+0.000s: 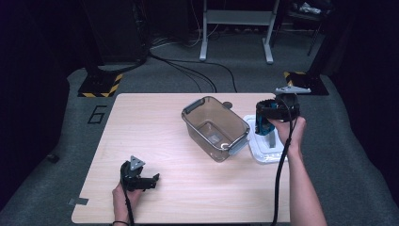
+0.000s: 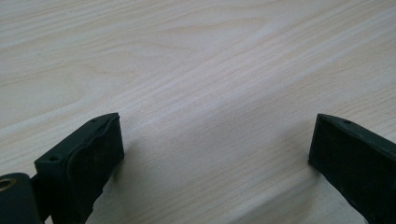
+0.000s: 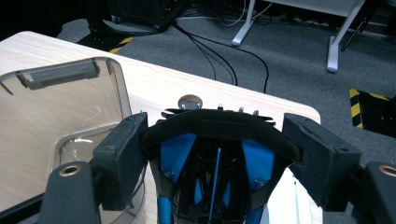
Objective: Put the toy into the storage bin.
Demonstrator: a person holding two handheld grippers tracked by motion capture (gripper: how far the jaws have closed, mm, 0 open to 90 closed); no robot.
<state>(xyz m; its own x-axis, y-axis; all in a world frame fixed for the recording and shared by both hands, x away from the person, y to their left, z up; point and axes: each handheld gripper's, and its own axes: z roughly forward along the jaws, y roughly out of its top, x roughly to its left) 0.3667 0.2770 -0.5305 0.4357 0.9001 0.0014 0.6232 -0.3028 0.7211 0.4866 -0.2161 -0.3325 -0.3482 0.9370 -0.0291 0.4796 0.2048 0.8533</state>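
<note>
- Pale wood grain of the worktop (image 2: pixel 201 70) lies bare between the left gripper's (image 1: pixel 139 178) jaws, which stand wide apart with nothing between them; that gripper rests low at the near left of the worktop, idle.
- Farther right, the right gripper (image 1: pixel 277 109) is raised above the worktop's right edge, its 2 jaws pressed on the sides of a black-and-blue gadget (image 3: pixel 217 154). What exactly the gadget is I cannot tell; from above it hangs below the hand as a dark ring with a blue body.
- Under it lies a white lid (image 1: pixel 263 153), flat on the worktop, just beside the clear plastic bin (image 1: pixel 215 127).
- The bin stands open near the worktop's middle, upright and seemingly with nothing in it, a grey latch at each end.
- Step in hand, as I judge it: carrying the lifted gadget from above the lid toward the bin.
- The next move likely calls for shifting the right hand leftward over the bin's rim, lowering the gadget inside without knocking the wall, then parting the jaws.
- Beyond the worktop: grey floor, cables and a metal stand's legs.
</note>
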